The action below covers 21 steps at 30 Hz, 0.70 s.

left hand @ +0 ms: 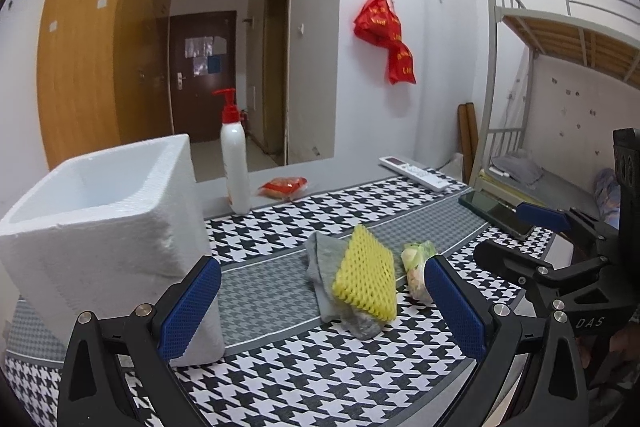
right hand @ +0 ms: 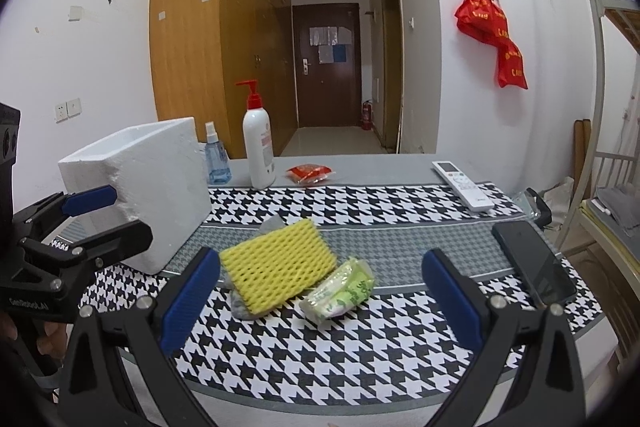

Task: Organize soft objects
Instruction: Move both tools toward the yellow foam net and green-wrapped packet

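A yellow foam net sleeve lies on top of a grey sock on the houndstooth tablecloth. A small green-and-white tissue pack lies just right of them. A white foam box stands open at the left. My left gripper is open and empty, held short of the pile. My right gripper is open and empty, also short of the pile. Each gripper shows at the side of the other's view.
A white pump bottle, a blue spray bottle and a red packet stand at the table's far edge. A white remote and a dark phone lie at the right.
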Motion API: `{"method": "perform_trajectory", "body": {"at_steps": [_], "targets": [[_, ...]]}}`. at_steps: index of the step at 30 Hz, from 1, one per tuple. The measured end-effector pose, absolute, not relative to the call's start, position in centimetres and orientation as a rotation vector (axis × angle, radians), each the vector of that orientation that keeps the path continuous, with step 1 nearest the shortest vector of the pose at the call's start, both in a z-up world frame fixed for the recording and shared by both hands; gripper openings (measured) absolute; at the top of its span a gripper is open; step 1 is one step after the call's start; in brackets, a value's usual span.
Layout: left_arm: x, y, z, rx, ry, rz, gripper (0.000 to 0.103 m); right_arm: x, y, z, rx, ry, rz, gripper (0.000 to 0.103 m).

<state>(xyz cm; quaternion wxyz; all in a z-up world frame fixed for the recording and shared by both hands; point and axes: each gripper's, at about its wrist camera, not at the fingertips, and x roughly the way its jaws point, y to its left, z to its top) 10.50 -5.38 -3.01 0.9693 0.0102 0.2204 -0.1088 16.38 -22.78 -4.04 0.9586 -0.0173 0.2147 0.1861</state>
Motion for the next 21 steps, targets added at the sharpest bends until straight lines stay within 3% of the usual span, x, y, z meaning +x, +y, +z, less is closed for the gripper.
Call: {"method": "perform_trajectory", "body": {"at_steps": [21], "targets": [[16.3,-7.7,-4.1,0.094,0.582,-0.349,0.102,19.8,-24.1,-5.3,-0.043,0.512,0.295,0.102]]}}
